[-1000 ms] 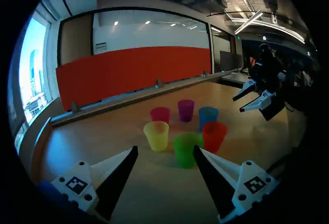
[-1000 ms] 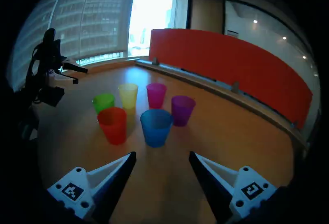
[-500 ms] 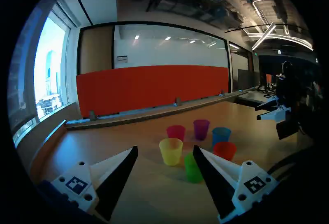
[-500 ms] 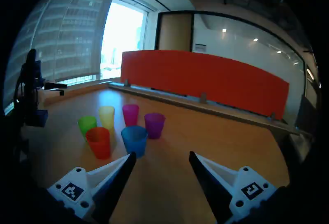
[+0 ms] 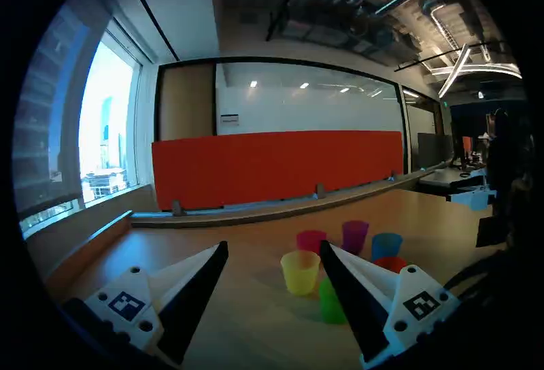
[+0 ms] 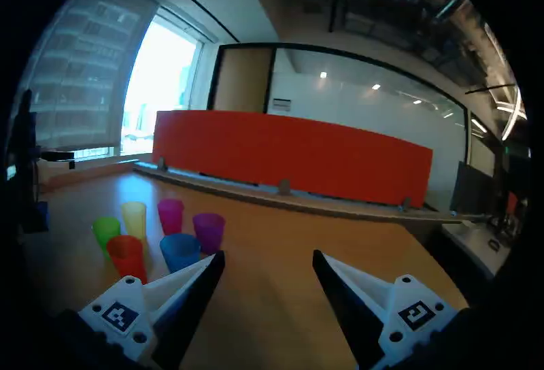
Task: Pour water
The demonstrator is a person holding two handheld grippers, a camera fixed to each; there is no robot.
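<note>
Six plastic cups stand grouped on the wooden table [image 5: 258,315]. In the left gripper view the yellow cup [image 5: 300,273] is nearest the gap between my fingers, with pink [image 5: 311,239], purple [image 5: 354,235], blue [image 5: 386,243] and red [image 5: 392,262] behind it. The green cup [image 5: 329,302] is partly hidden by my finger. My left gripper [image 5: 272,247] is open and empty, short of the cups. In the right gripper view the cups sit low on the left: green [image 6: 105,231], yellow [image 6: 134,219], pink [image 6: 170,215], purple [image 6: 208,231], blue [image 6: 179,251], red [image 6: 127,256]. My right gripper [image 6: 267,256] is open and empty.
A long orange partition [image 5: 279,166] runs along the table's far edge, with a rail below it. A bright window [image 6: 156,91] is at the side. The other gripper [image 5: 476,196] shows dimly at the right edge. Bare wooden table [image 6: 285,302] lies ahead of my right gripper.
Both views have tilted upward and drawn back: the cups sank lower and look smaller, and more ceiling shows. Both grippers stayed open and empty.
</note>
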